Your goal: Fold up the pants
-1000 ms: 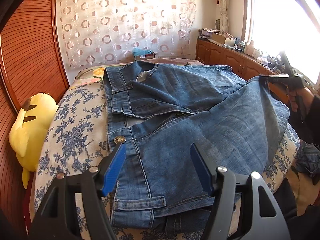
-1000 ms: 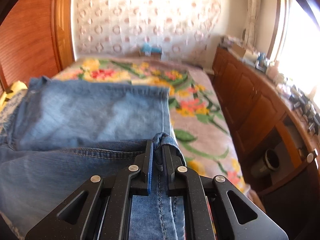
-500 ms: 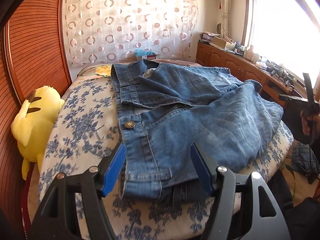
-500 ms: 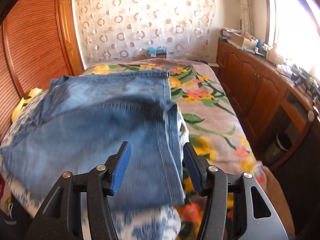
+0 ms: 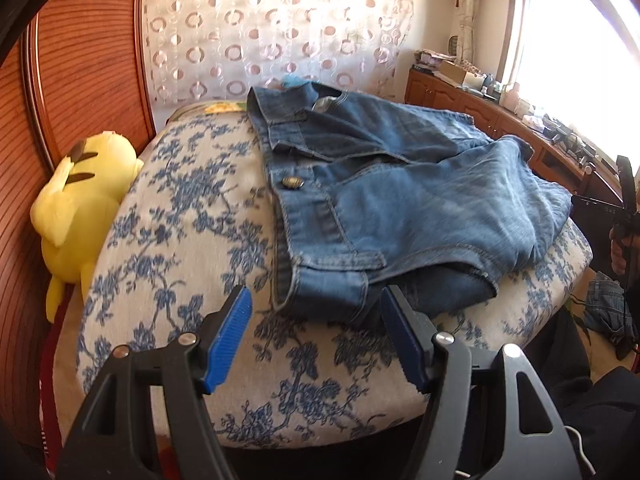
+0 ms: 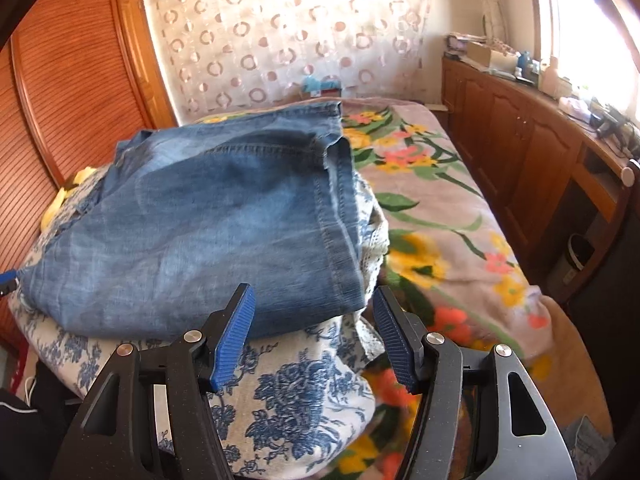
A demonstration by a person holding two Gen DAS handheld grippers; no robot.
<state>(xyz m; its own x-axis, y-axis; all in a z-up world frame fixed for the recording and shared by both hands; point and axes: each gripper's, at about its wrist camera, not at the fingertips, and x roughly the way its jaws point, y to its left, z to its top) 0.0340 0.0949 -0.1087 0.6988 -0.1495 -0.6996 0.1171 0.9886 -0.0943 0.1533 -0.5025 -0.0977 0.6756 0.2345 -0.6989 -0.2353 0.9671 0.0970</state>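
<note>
Here the jeans (image 5: 400,200) lie folded in a loose heap on a cushion with a blue flower print (image 5: 180,240), which sits on the bed. In the left wrist view the waistband with its metal button (image 5: 291,182) points toward the camera, and one denim layer is laid over the other. The left gripper (image 5: 316,344) hangs just in front of the near edge of the jeans, its blue pads (image 5: 228,340) spread wide apart with nothing between them. The right gripper (image 6: 316,336) is also spread wide and empty, near the hem end of the jeans (image 6: 200,220) and not touching the cloth. Beside the cushion, against the wooden headboard (image 5: 80,80), rests a yellow plush toy (image 5: 80,208). A blanket with bright flowers (image 6: 440,220) covers the bed to the right of the jeans.
</note>
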